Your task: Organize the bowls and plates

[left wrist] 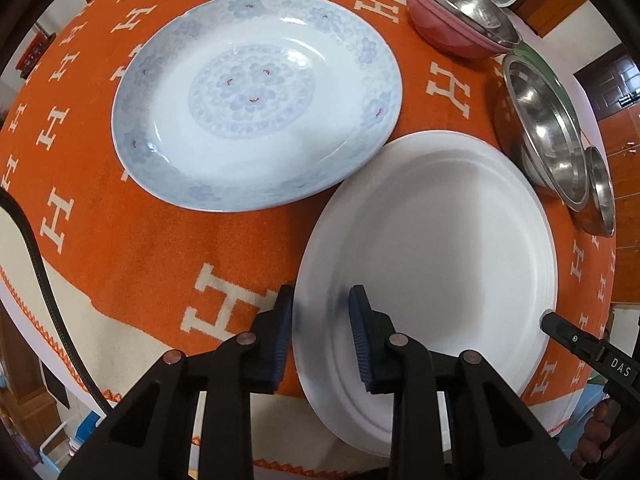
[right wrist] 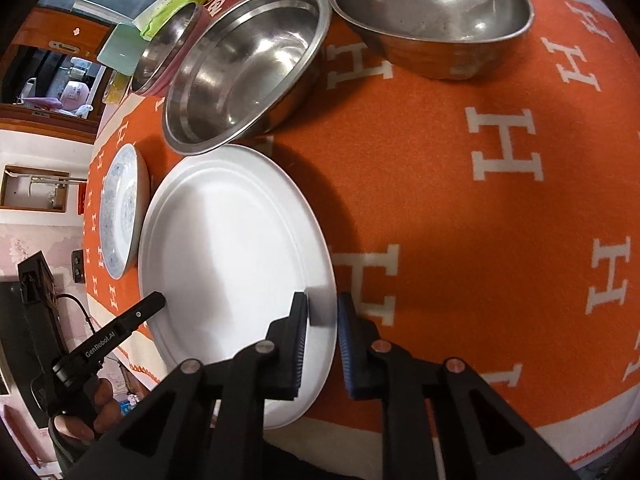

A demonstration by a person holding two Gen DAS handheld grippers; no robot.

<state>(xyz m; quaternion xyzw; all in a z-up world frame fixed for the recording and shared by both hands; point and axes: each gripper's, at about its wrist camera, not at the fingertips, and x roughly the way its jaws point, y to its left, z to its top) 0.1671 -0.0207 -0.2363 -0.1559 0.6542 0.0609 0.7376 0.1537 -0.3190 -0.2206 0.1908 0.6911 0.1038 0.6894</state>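
A plain white plate [left wrist: 440, 240] [right wrist: 232, 240] lies on the orange cloth near the table's front edge. My left gripper [left wrist: 320, 320] points down and straddles its left rim, one pad outside and one inside, closed on the rim. My right gripper [right wrist: 322, 320] is closed on the opposite rim in the same way; one of its fingers [left wrist: 560, 326] shows at the plate's far side in the left wrist view. A blue-flowered plate [left wrist: 256, 96] [right wrist: 120, 208] lies just beyond, touching or nearly touching the white one. Steel bowls [left wrist: 544, 132] [right wrist: 248, 64] stand beside the plates.
A pink bowl with a steel inside [left wrist: 452, 28] [right wrist: 168, 52] stands at the back, a small steel bowl [left wrist: 600, 192] at the right. Another steel bowl [right wrist: 432, 12] sits further off. The orange cloth with white letters [left wrist: 160, 260] covers the table; its front edge is close below the grippers.
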